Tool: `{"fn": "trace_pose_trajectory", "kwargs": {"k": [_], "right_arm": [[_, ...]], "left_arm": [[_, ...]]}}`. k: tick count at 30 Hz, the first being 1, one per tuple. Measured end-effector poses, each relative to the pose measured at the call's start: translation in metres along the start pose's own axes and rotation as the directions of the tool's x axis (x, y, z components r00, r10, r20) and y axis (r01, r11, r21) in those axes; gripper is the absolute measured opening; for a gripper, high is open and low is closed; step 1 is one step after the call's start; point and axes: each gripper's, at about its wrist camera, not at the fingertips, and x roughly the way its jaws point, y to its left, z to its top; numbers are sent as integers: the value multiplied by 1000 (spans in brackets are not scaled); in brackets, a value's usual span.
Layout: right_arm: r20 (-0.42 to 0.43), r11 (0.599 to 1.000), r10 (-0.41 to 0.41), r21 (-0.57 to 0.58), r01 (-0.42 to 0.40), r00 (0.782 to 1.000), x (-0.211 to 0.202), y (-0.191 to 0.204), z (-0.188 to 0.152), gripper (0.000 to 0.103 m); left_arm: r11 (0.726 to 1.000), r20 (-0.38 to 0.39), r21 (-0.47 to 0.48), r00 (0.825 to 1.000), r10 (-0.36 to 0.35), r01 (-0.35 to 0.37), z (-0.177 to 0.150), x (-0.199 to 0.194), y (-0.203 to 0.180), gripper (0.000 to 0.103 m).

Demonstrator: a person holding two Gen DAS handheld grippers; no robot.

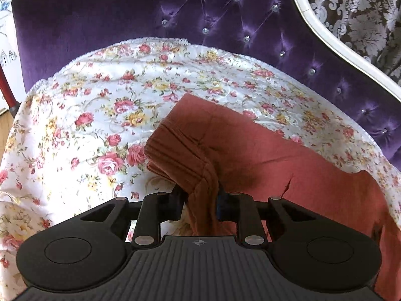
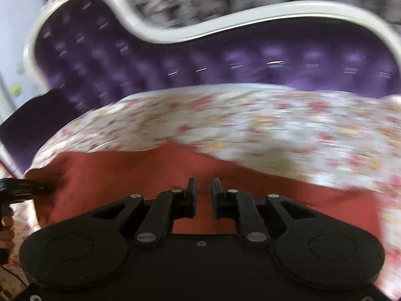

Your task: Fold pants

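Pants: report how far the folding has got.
Done: little that shows; the pants lie mostly spread on the floral cover, with one bunched edge lifted. In hand: the left gripper pinches that bunched edge. The right gripper hovers over the cloth, fingers narrowly apart, nothing between them. Left: the folds themselves.

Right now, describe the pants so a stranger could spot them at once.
Find the purple tufted sofa, then the floral sheet spread over its seat. The pants lie on that sheet, one bunched edge pinched in the left gripper. They are the only plain rust-red cloth there; everything around them is patterned or purple.
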Motion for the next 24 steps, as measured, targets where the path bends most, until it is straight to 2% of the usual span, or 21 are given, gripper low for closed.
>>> {"fn": "trace_pose_trajectory", "kwargs": {"k": [3, 7, 8, 10, 12, 14, 15, 16, 19, 24], "right_arm": [[-50, 1000, 19, -19, -20, 999, 44, 15, 12, 23], [-113, 999, -31, -43, 26, 993, 85, 22, 15, 23], [-121, 998, -46, -43, 41, 992, 91, 25, 14, 20], [-98, 997, -65, -41, 61, 993, 96, 26, 15, 14], [-102, 998, -64, -27, 62, 993, 97, 28, 19, 16], [-90, 999, -47, -13, 46, 995, 90, 28, 22, 22], [-76, 999, -31, -13, 30, 997, 83, 30, 24, 22], [-61, 1000, -11, -19, 10, 998, 72, 33, 23, 23], [-51, 998, 44, -51, -47, 998, 34, 43, 8, 24], [-146, 989, 77, -114, -94, 986, -5, 65, -47, 24]], "left_arm": [[1000, -11, 12, 1000, 1, -1, 0, 4, -1, 26], [1000, -23, 20, 1000, -9, 9, 2, 8, -2, 33], [1000, -26, 21, 1000, -9, 9, 2, 8, -2, 35], [1000, -38, 11, 999, -3, 4, 4, 12, -3, 45], [1000, -51, -5, 999, -15, 15, 7, 16, -3, 49], [1000, -48, 10, 999, -7, 8, 9, 18, -7, 45], [1000, -38, 26, 999, 10, -9, 8, 18, -9, 32], [999, -30, 35, 999, 11, -9, 8, 17, -10, 28], [999, -3, 46, 1000, 2, -2, 6, 11, -12, 24], [997, 47, 73, 999, -20, 16, 9, -7, -15, 22]]}}
